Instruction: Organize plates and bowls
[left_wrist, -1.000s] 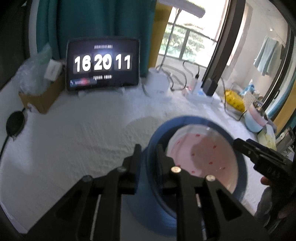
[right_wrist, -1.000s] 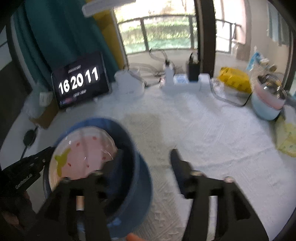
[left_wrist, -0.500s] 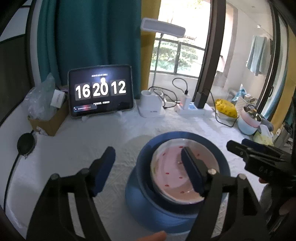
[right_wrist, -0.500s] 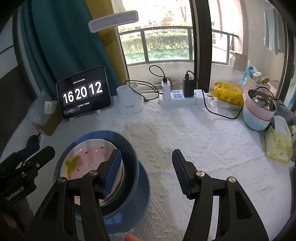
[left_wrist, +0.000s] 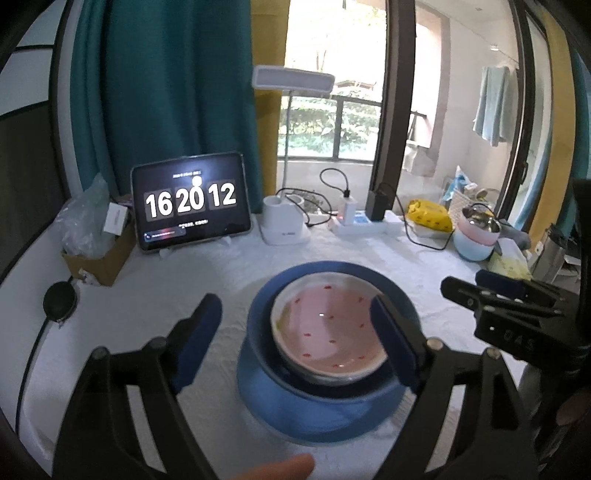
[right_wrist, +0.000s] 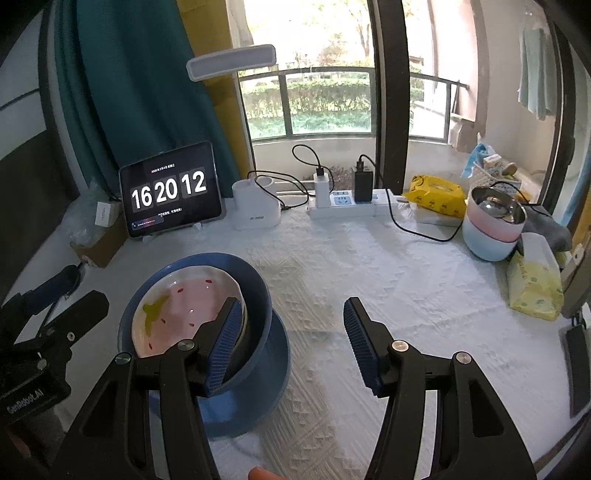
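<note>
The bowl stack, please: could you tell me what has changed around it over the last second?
The left gripper let go of the blue bowl's rim, its jaws just opening, and both grippers backed up and away. The right gripper stayed open. The stack, pink bowl inside, stayed put.

White bowl (left_wrist: 328, 328), pink-tinted inside with red flecks and a yellow-green mark, sits slightly tilted inside dark blue bowl (left_wrist: 258, 332), which stands upright on blue plate (left_wrist: 317, 417), on the white tablecloth (right_wrist: 388, 277).
</note>
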